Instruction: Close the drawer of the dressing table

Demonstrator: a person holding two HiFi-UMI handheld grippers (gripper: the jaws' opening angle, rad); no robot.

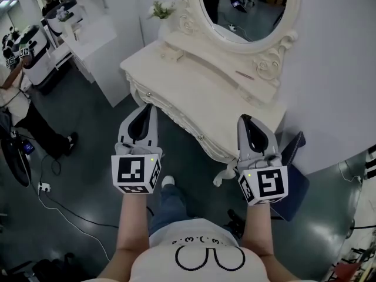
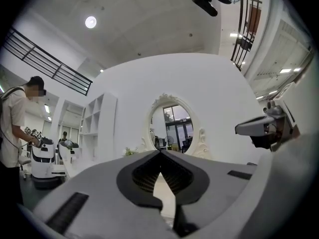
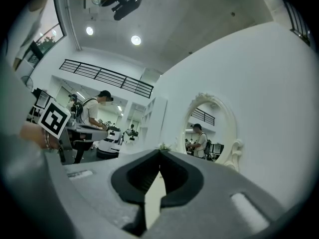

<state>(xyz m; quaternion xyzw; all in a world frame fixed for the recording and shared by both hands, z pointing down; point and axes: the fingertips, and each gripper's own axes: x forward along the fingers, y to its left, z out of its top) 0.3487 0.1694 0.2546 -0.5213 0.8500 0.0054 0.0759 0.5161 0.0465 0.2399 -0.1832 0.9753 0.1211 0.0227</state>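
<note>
The cream dressing table [image 1: 194, 81] with its oval mirror [image 1: 247, 4] stands against the white wall ahead of me. Its carved front [image 1: 176, 121] carries small knobs [image 1: 201, 137], and no drawer sticks out in the head view. My left gripper [image 1: 148, 106] is held in the air just short of the table's front left part, its jaws shut with nothing between them. My right gripper [image 1: 242, 117] hovers by the table's right end, also shut and empty. In the left gripper view the closed jaws [image 2: 160, 152] point at the mirror [image 2: 172, 126]. The right gripper view has its jaws [image 3: 160, 151] aimed left of the mirror [image 3: 207, 128].
A white shelving unit [image 1: 100, 40] stands left of the table, with a small plant [image 1: 161, 9] on the table's back corner. A person [image 1: 17, 98] stands at far left beside a white machine [image 1: 38, 51]. Cables [image 1: 53, 198] lie on the dark floor. A dark blue panel [image 1: 294, 175] leans at right.
</note>
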